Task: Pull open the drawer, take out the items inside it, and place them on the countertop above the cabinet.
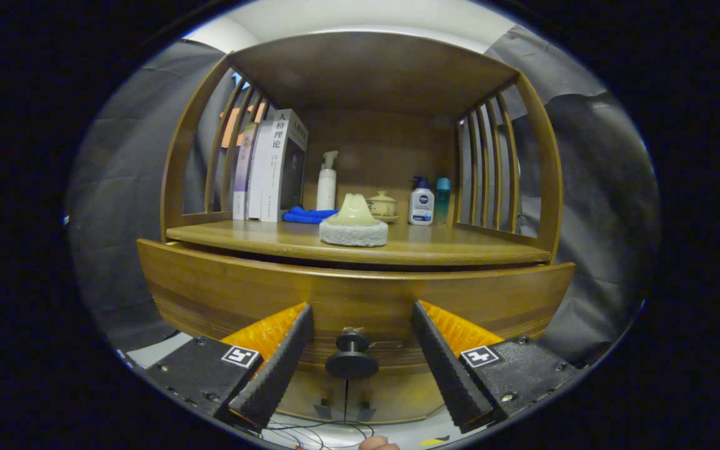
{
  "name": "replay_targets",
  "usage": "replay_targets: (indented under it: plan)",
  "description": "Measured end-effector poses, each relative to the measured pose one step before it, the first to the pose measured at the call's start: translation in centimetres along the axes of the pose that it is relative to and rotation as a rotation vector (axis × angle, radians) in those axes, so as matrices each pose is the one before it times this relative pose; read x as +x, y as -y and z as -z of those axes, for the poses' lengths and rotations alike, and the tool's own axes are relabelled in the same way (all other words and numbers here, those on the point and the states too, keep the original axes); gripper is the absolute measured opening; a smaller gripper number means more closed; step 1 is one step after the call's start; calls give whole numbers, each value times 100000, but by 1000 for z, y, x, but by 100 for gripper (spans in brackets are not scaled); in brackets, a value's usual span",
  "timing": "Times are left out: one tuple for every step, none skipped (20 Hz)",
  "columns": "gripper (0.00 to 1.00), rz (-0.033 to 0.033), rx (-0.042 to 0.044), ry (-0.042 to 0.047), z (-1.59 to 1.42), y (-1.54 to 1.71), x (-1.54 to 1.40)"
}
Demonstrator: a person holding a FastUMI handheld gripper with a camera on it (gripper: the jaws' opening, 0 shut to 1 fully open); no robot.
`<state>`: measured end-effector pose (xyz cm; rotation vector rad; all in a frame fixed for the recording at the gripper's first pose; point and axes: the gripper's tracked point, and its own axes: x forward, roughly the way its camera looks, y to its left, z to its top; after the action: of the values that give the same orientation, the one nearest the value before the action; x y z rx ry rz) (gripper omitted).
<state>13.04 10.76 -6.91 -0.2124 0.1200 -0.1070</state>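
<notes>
A wooden cabinet has a drawer front (pixel 354 294) with a dark round knob (pixel 352 357) low in its middle. The drawer stands out a little from under the countertop (pixel 460 250), with a dark gap above its top edge; its inside is hidden. My gripper (pixel 360 319) is open, its fingers (pixel 285 350) spread wide on either side of the knob without touching it. On the countertop, just beyond the drawer edge, sits a cream brush with a grey round pad (pixel 354 224).
At the back of the shelf stand several books (pixel 275 165), a blue cloth (pixel 307 215), a white pump bottle (pixel 327 182), a small lidded pot (pixel 382 205), a white and blue bottle (pixel 421 201) and a teal bottle (pixel 442 199). Slatted wooden sides enclose the shelf. Cables lie below.
</notes>
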Motion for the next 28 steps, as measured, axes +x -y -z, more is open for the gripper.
replay_targets:
  plan:
    - [100, 71, 61, -141, -62, -53, 312]
    - [100, 23, 249, -76, -55, 14, 390]
    - [100, -56, 225, -154, 10, -50, 276]
    - [100, -83, 20, -25, -43, 79, 357]
    - [100, -6, -262, -283, -69, 1, 317]
    - [100, 18, -247, -296, -31, 25, 362]
    - [100, 37, -166, -152, -53, -17, 297]
    - [100, 23, -563, -167, -33, -13, 296]
    - [100, 327, -620, -126, -57, 43, 182]
    - [100, 410, -508, -153, 77, -4, 15]
    - [100, 385, -257, 433, 4, -22, 18]
    - [100, 315, -69, 201, -28, 48, 204]
    - [100, 123, 316, 359, -57, -17, 63]
    - [100, -100, 547, 377, 87, -99, -58]
    - [100, 25, 114, 823, -2, -37, 60]
    - [100, -26, -234, 272, 123, 49, -6]
    - [100, -45, -251, 159, -45, 20, 4]
    - [100, 34, -188, 156, 39, -23, 51]
    - [100, 1, -77, -188, 1, 10, -58]
    - [100, 35, 115, -232, -25, -5, -15]
    - [100, -38, 100, -325, -37, -24, -3]
    - [100, -102, 412, -355, -5, 23, -20]
    - [100, -61, 387, -130, -58, -29, -48]
    - [100, 202, 344, -760, 2, 140, -61]
    - [100, -39, 821, 72, -254, 53, -186]
    - [100, -344, 1019, 731, -456, 33, -323]
    - [100, -460, 776, 815, -507, 100, -430]
    - [100, -5, 1075, 1003, -361, 221, -480]
